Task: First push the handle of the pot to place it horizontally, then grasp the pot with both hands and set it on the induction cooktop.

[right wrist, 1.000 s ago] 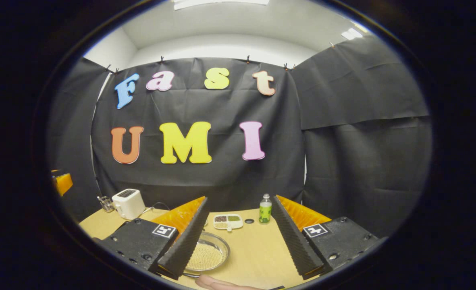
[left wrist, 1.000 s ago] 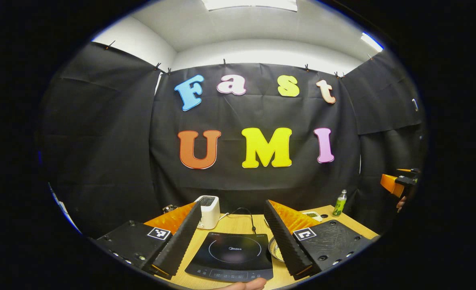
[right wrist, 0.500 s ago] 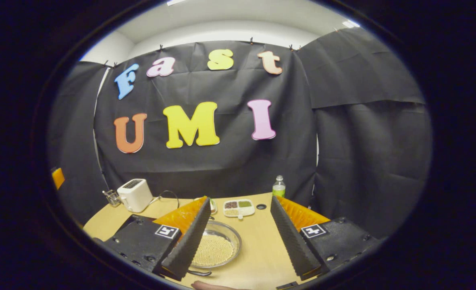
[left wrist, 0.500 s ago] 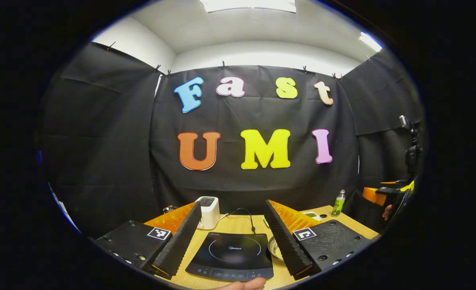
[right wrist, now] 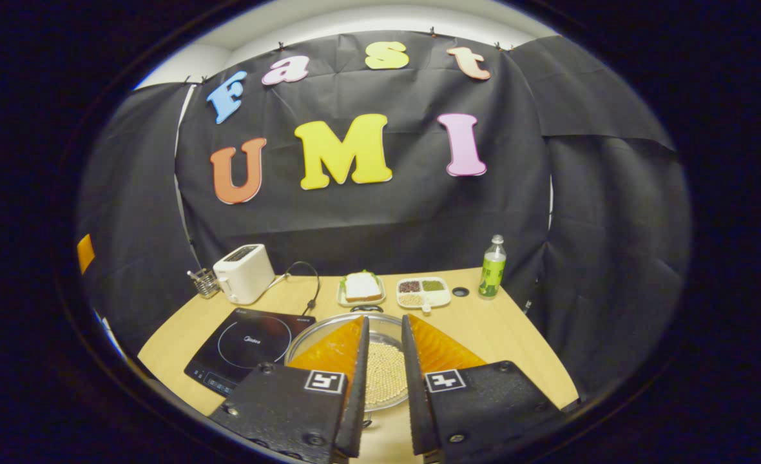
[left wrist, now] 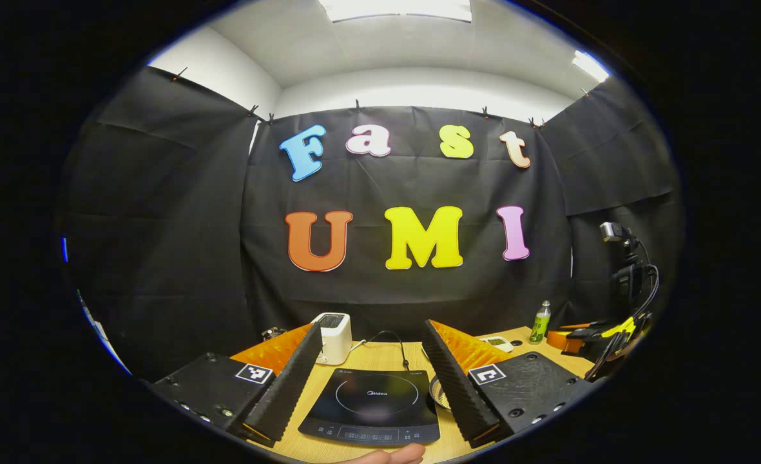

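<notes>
The right claw (right wrist: 384,386) has dipped toward the surface (right wrist: 502,328) and narrowed to a slim gap, gripping nothing; likely readying the handle push. The pot (right wrist: 380,377) lies at its 12 o'clock, the induction cooktop (right wrist: 248,348) at 10. The left claw (left wrist: 370,383) stays wide open, cooktop at 12

A black cooktop (right wrist: 246,345) sat on a tan table (right wrist: 502,335) beside a white toaster (right wrist: 245,273), a green-labelled bottle (right wrist: 492,267) and a silver pot (right wrist: 380,374) of pale beads.
</notes>
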Available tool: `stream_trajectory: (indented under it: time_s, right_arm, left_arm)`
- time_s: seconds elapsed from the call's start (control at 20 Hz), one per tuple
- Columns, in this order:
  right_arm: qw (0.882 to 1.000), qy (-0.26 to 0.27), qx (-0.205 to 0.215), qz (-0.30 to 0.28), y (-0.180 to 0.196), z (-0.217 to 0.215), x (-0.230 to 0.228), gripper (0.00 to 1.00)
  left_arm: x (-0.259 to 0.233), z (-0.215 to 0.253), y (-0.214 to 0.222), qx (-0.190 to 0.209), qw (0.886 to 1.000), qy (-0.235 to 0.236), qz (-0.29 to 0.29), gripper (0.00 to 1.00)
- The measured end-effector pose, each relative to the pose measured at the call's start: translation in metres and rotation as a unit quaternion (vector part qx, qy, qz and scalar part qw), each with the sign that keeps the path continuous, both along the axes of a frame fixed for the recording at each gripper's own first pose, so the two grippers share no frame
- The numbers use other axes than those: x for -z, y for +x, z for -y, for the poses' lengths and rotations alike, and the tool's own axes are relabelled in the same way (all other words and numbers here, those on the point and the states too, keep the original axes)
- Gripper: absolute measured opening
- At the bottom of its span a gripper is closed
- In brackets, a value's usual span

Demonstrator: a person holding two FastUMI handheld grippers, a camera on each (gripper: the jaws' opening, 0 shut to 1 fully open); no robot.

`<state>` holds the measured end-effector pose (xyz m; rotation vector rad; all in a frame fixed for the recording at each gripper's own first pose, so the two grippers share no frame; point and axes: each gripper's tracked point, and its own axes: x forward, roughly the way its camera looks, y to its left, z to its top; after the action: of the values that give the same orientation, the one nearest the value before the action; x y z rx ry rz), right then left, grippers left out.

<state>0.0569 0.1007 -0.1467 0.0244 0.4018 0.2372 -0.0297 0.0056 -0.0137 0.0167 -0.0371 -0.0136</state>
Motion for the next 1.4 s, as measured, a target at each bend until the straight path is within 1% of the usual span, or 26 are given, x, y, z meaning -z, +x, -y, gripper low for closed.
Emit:
stream_trajectory:
  time_s: [0.05, 0.1, 0.15, 0.2, 0.35, 0.5, 0.55, 0.6, 0.65, 0.7, 0.75, 0.8, 0.9, 0.95, 1.0, 1.05, 1.1, 1.15, 1.2, 1.25, 1.3, 1.35, 1.4]
  right_arm:
    - [1.000, 0.000, -0.008, -0.018, -0.002, -0.008, 0.009, 0.17]
    - [0.999, 0.000, -0.016, -0.036, -0.003, -0.017, 0.020, 0.18]
    - [0.998, -0.003, -0.022, -0.057, -0.005, -0.024, 0.033, 0.07]
    - [0.997, -0.004, -0.032, -0.077, -0.009, -0.032, 0.043, 0.05]
    - [0.988, -0.004, -0.062, -0.142, -0.018, -0.062, 0.081, 0.04]
    - [0.971, 0.007, -0.100, -0.218, -0.039, -0.093, 0.121, 0.04]
    - [0.965, 0.005, -0.109, -0.239, -0.045, -0.100, 0.133, 0.01]
    - [0.960, 0.001, -0.114, -0.256, -0.050, -0.104, 0.145, 0.04]
    - [0.953, -0.003, -0.123, -0.276, -0.057, -0.109, 0.156, 0.00]
    - [0.949, -0.007, -0.125, -0.289, -0.061, -0.111, 0.163, 0.04]
    - [0.947, -0.011, -0.128, -0.295, -0.064, -0.112, 0.169, 0.00]
    - [0.946, -0.016, -0.128, -0.296, -0.063, -0.111, 0.172, 0.04]
    - [0.945, -0.023, -0.123, -0.301, -0.061, -0.109, 0.180, 0.04]
    - [0.946, -0.030, -0.116, -0.301, -0.059, -0.106, 0.182, 0.07]
    - [0.946, -0.028, -0.115, -0.302, -0.059, -0.106, 0.184, 0.00]
    - [0.945, -0.029, -0.117, -0.305, -0.060, -0.105, 0.186, 0.01]
    - [0.946, -0.031, -0.115, -0.303, -0.061, -0.104, 0.185, 0.04]
    - [0.946, -0.034, -0.115, -0.302, -0.061, -0.103, 0.185, 0.00]
    - [0.945, -0.038, -0.115, -0.304, -0.063, -0.100, 0.188, 0.04]
    - [0.944, -0.035, -0.116, -0.305, -0.064, -0.098, 0.189, 0.00]
    - [0.943, -0.035, -0.117, -0.308, -0.065, -0.098, 0.192, 0.04]
    - [0.942, -0.033, -0.113, -0.315, -0.065, -0.096, 0.194, 0.01]
    - [0.941, -0.031, -0.111, -0.319, -0.065, -0.094, 0.197, 0.04]
  left_arm:
    - [0.000, -0.002, 0.000, -0.001, 1.000, 0.000, 0.000, 0.94]
    - [0.002, -0.004, -0.001, -0.002, 1.000, 0.001, 0.000, 0.94]
    - [0.003, -0.004, -0.002, -0.003, 1.000, 0.001, 0.000, 0.94]
    - [0.005, -0.006, -0.003, -0.005, 1.000, 0.001, -0.001, 0.94]
    - [0.011, -0.013, -0.003, -0.009, 1.000, 0.002, -0.003, 0.94]
    - [0.019, -0.019, -0.003, -0.014, 1.000, 0.003, -0.007, 0.94]
    - [0.020, -0.023, -0.001, -0.016, 1.000, 0.003, -0.009, 0.94]
    - [0.022, -0.025, 0.001, -0.017, 1.000, 0.002, -0.012, 0.94]
    - [0.026, -0.025, 0.000, -0.017, 1.000, 0.002, -0.015, 0.94]
    - [0.027, -0.029, 0.002, -0.019, 1.000, 0.002, -0.017, 0.95]
    - [0.029, -0.032, 0.004, -0.022, 1.000, 0.003, -0.018, 0.94]
    - [0.032, -0.035, 0.005, -0.025, 0.999, 0.004, -0.020, 0.94]
    - [0.036, -0.038, 0.004, -0.028, 0.999, 0.002, -0.023, 0.94]
    - [0.037, -0.039, 0.005, -0.027, 0.999, 0.000, -0.024, 0.94]
    - [0.038, -0.041, 0.006, -0.028, 0.999, -0.002, -0.025, 0.95]
    - [0.038, -0.042, 0.007, -0.030, 0.999, -0.001, -0.025, 0.95]
    - [0.037, -0.043, 0.006, -0.033, 0.999, 0.002, -0.023, 0.94]
    - [0.037, -0.045, 0.006, -0.036, 0.999, 0.005, -0.021, 0.95]
    - [0.037, -0.044, 0.006, -0.036, 0.999, 0.008, -0.021, 0.95]
    - [0.040, -0.041, 0.006, -0.033, 0.999, 0.009, -0.022, 0.95]
    - [0.041, -0.039, 0.006, -0.030, 0.999, 0.008, -0.023, 0.95]
    - [0.042, -0.037, 0.006, -0.027, 0.999, 0.008, -0.025, 0.95]
    - [0.043, -0.036, 0.006, -0.025, 0.999, 0.009, -0.026, 0.95]
